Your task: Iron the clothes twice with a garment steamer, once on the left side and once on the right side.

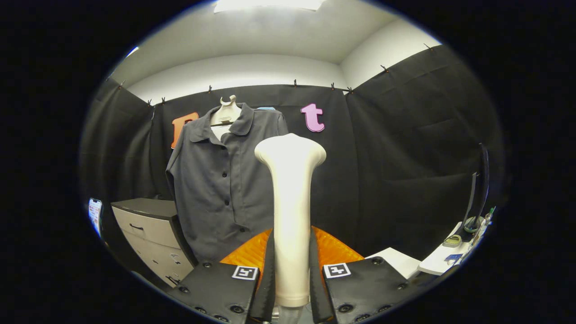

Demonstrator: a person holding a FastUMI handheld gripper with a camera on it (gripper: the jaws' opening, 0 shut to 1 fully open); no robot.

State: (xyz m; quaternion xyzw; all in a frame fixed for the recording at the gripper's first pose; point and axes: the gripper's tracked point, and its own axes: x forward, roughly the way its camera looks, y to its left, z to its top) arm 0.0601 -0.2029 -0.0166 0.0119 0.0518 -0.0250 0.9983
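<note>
The tool clamps an upright garment steamer, just right of a grey shirt on its hanger.

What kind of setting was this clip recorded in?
Most likely a small indoor recording booth set up for garment care. Black cloth is clipped up as walls, a grey shirt hangs on a hanger, and the gripper is shut on a steamer. A drawer cabinet stands beside the shirt.

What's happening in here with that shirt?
A hand-held tool has both fingers clamped on the handle of a white garment steamer, holding it upright. Its head points toward a grey button-up shirt hanging on a hanger beyond it, against the black cloth wall. A drawer cabinet stands beside the shirt.
</note>
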